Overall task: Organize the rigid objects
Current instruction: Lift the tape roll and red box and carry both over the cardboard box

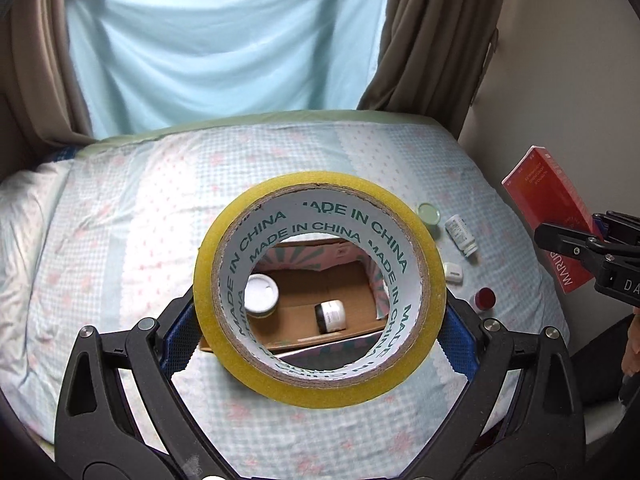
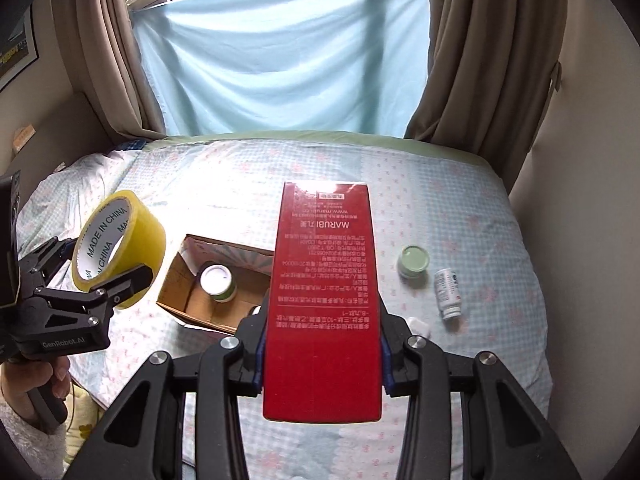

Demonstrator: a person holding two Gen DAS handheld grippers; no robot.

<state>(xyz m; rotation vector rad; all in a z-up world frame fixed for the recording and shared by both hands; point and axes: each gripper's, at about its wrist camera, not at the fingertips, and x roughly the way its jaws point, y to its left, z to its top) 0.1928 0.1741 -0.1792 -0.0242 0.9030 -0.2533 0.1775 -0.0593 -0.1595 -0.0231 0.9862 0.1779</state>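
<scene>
Two jars in the open cardboard box point(image 2: 188, 280) on the bed point(image 2: 460, 208): white-lidded jar point(image 2: 217, 281) and small dark jar point(image 1: 330, 315). "MADE IN CHINA" inside tape roll point(image 1: 320, 292), gripped by left gripper point(image 1: 320, 344). "MARUBI" on red box point(image 2: 324, 300), clamped in right gripper point(image 2: 322, 364). Dark jar clear only through the roll.

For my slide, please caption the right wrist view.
Right tongs grip a red box above a cardboard box.

I see a pale blue sheet point(image 2: 280, 60) hung between brown curtains point(image 2: 492, 60); a pillow point(image 1: 28, 216) at the bed's point(image 2: 500, 216) left edge.
</scene>
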